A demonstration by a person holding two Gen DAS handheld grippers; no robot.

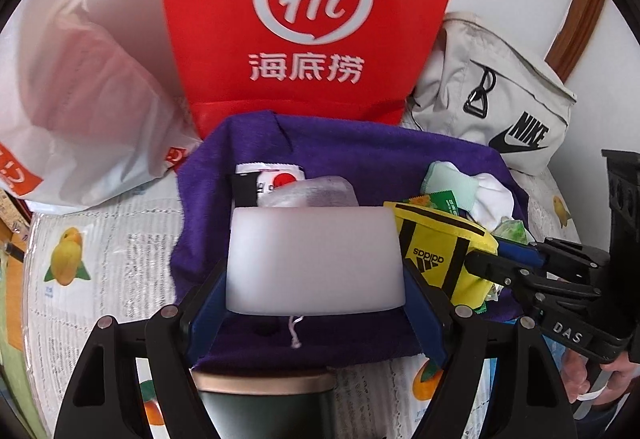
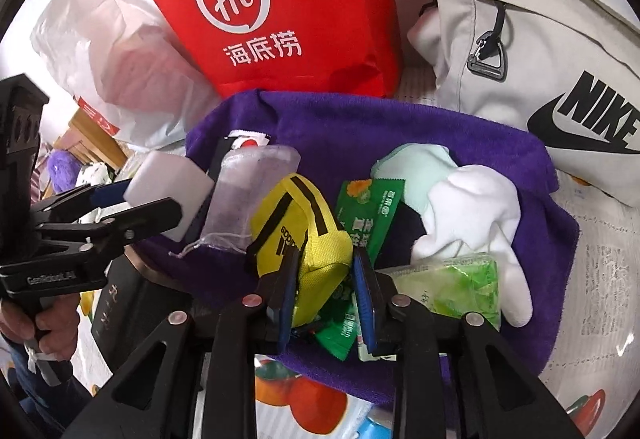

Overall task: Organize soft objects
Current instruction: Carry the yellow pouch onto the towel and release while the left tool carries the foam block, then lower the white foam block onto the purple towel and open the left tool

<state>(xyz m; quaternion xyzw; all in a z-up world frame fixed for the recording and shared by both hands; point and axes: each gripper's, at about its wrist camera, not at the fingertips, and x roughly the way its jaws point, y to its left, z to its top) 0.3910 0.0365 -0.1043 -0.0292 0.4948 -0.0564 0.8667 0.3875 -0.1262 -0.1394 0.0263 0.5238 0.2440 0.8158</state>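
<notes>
Sponge (image 1: 314, 259), white and blocky, sits clamped in the left gripper (image 1: 316, 303); right gripper (image 2: 326, 295), barely parted, straddles the yellow pouch (image 2: 300, 235). Only the right view shows green packets (image 2: 460, 283) at four o'clock.

Red packet (image 1: 269, 179) mostly hidden behind white foam block (image 1: 314, 259); grey Nike bag (image 2: 540, 51) cut by edge
</notes>
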